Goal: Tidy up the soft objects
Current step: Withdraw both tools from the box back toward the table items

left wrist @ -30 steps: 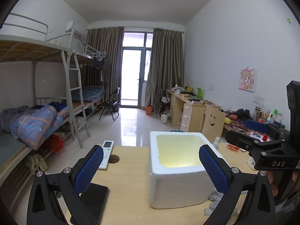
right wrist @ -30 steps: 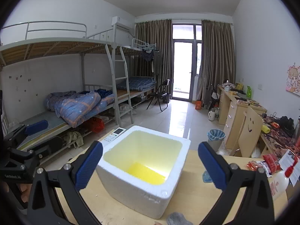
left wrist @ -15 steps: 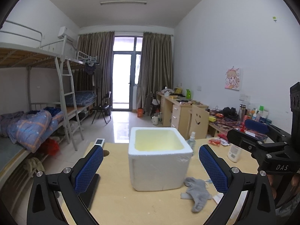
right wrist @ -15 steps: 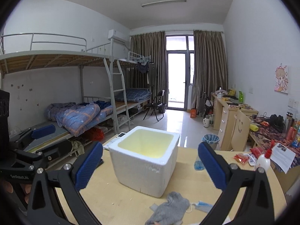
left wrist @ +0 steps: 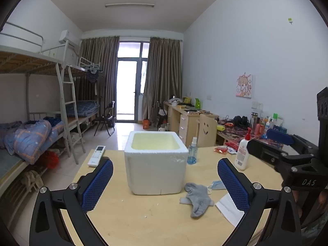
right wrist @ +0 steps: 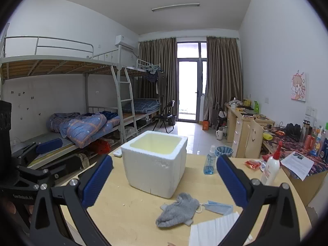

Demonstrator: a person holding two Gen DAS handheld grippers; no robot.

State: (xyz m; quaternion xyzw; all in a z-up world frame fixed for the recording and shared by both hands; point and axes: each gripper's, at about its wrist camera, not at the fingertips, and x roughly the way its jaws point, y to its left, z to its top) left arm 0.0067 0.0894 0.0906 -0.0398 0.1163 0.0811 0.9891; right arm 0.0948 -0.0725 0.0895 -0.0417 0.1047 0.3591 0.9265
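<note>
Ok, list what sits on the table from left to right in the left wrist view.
Remote → foam box → spray bottle → grey sock → face mask → lotion bottle.

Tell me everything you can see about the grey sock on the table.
The grey sock is one soft knitted piece, crumpled and partly folded, lying flat on the wooden table. It sits just in front of the white foam box, near its front right corner. A blue face mask lies at its right, and a white tissue nearer the camera. Neither tool touches it; both are open.
</note>
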